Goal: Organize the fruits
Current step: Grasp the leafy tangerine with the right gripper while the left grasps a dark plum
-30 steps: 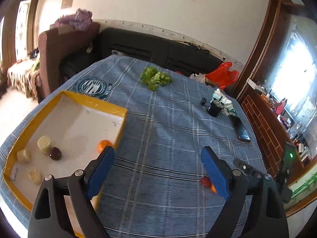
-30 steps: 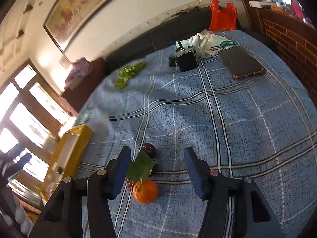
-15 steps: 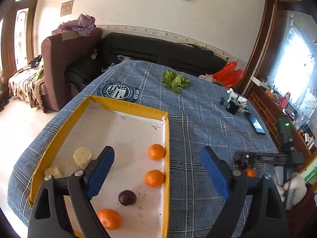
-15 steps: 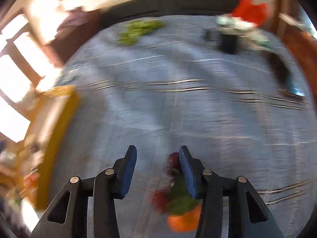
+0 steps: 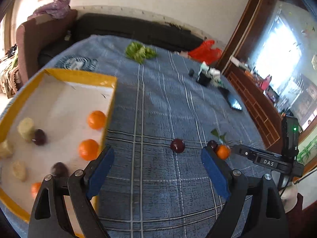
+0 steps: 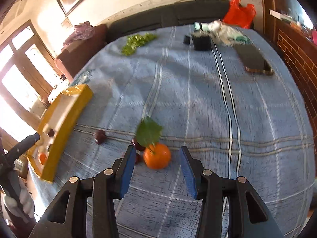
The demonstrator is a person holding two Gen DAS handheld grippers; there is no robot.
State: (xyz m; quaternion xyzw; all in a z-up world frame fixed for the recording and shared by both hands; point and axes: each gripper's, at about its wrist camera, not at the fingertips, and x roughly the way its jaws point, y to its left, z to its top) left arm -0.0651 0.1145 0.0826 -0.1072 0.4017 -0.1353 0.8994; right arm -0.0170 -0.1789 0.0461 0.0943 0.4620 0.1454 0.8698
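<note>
A yellow-rimmed white tray [image 5: 65, 74] lies at the table's left and holds several oranges, dark plums and pale fruit pieces; it also shows in the right wrist view [image 6: 67, 107]. On the blue cloth an orange [image 6: 157, 155] with a green leaf [image 6: 149, 131] lies just ahead of my open right gripper [image 6: 157, 169], with a dark plum [image 6: 138, 144] touching it. Another plum [image 6: 100, 135] lies apart, also in the left wrist view [image 5: 177, 145]. My left gripper [image 5: 157, 170] is open and empty, between tray and loose plum. The orange [image 5: 222, 151] shows there too.
Green lettuce [image 5: 140, 52] lies at the far middle of the table. A black box [image 6: 201, 42], white cloth [image 6: 227, 32], a phone [image 6: 254, 60] and a red bag [image 6: 238, 12] sit at the far right. A dark sofa [image 5: 128, 31] stands behind.
The left gripper has swung right, from over the tray toward the loose plum. The right gripper has opened wider and now has the orange just ahead of its jaws.
</note>
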